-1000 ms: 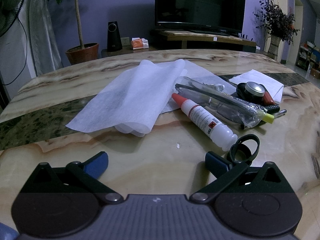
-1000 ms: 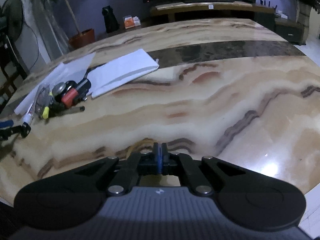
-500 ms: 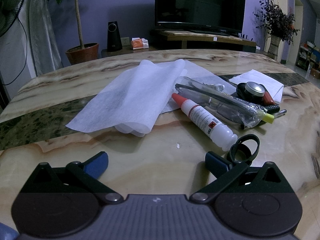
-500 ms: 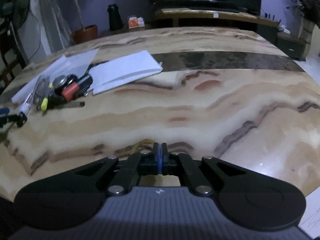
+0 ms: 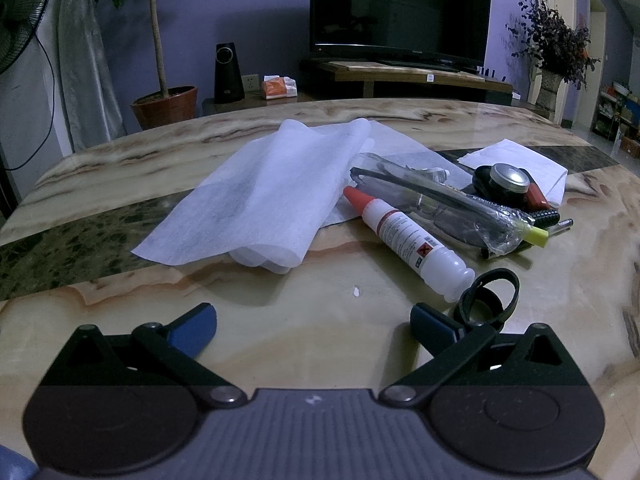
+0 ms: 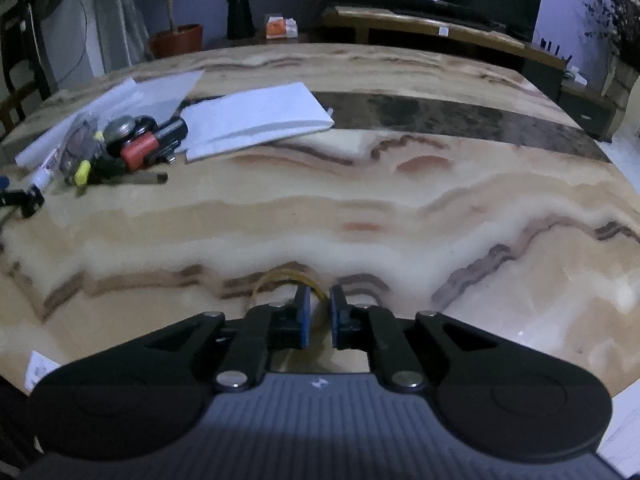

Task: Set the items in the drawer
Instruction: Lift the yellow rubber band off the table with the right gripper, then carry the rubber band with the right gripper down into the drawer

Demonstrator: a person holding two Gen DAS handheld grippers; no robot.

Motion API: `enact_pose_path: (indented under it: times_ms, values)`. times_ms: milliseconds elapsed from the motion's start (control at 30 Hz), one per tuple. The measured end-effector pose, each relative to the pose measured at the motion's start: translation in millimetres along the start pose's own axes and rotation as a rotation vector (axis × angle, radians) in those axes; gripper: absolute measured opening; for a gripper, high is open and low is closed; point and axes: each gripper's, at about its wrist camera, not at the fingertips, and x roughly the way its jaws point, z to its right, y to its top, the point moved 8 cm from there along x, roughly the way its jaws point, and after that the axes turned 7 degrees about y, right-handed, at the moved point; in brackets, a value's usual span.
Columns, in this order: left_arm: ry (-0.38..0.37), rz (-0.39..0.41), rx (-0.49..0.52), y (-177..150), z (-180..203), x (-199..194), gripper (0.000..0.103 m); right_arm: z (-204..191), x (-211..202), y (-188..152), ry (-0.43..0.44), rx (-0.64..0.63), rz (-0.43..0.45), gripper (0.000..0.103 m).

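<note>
The left gripper [image 5: 314,326] hung low over the marble table [image 5: 280,344], its blue-padded jaws spread wide with only bare stone between them. Just beyond its right-hand pad, in the lower right of the left wrist view, a black strap loop [image 5: 490,300] lay on the table, near or touching the base of a white glue bottle [image 5: 404,236] with a red cap that lay on its side pointing toward the upper left. Behind the bottle, in the right centre of the frame, a clear plastic bag [image 5: 436,204] with dark contents lay across a small heap: a round metal-topped tin [image 5: 509,178], a red object [image 5: 536,196], a yellow-tipped marker [image 5: 536,235] and a pen [image 5: 560,226]. A large sheet of white tissue [image 5: 260,200] spread across the centre of the frame, and a smaller folded white paper [image 5: 516,158] sat under the heap at the right. In the right wrist view the right gripper [image 6: 320,308] sat at the bottom centre, its jaws having just been opening to a narrow gap; a yellow rubber band [image 6: 280,276] lay on the table right at the fingertips, its loop reaching to the left and one strand passing into the gap, though whether the pads touched it could not be told. The same heap of items lay well apart from it in the upper left of that frame, beside the folded white paper [image 6: 256,118]. No drawer showed in either view.
</note>
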Motion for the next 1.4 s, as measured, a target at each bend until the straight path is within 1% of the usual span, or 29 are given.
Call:
enact_pose_path:
  times_ms: [67,100,133,167,267,467,633,667,833,900,1000,1200,1333,1400]
  values:
    - [0.0,0.0,0.0,0,0,0,0.103,-1,0,0,-0.003,-0.006,-0.001,0.012]
    - [0.0,0.0,0.0,0,0,0,0.103,-1,-1,-1,0.002,-0.002,0.0,0.01]
    - [0.0,0.0,0.0,0,0,0,0.103,-1,-2,-1,0.01,0.005,0.001,0.008]
    - [0.0,0.0,0.0,0,0,0,0.103,0,-2,-1,0.018,0.012,0.001,0.001]
    - [0.0,0.0,0.0,0,0,0,0.103,-1,-4,0,0.044,0.035,0.009,0.001]
    - [0.0,0.0,0.0,0,0,0,0.103,-3,-17,5,0.12,0.096,0.07,0.001]
    - [0.0,0.0,0.0,0,0,0,0.103,-5,-22,7,0.138,0.106,0.087,0.001]
    - [0.0,0.0,0.0,0,0,0,0.103,-9,-25,7,0.157,0.099,0.094,0.001]
    - [0.0,0.0,0.0,0,0,0,0.103,-32,-39,9,0.28,0.067,0.139,0.001]
    - [0.0,0.0,0.0,0,0,0,0.103,-47,-46,9,0.341,0.022,0.146,0.001]
    - [0.0,0.0,0.0,0,0,0,0.103,-71,-54,6,0.399,-0.056,0.146,0.001]
    - [0.0,0.0,0.0,0,0,0,0.103,-116,-63,-8,0.52,-0.17,0.104,0.001]
    - [0.0,0.0,0.0,0,0,0,0.103,-159,-73,-37,0.613,-0.267,0.04,0.001]
    - [0.0,0.0,0.0,0,0,0,0.103,-181,-72,-57,0.653,-0.29,-0.006,0.001]
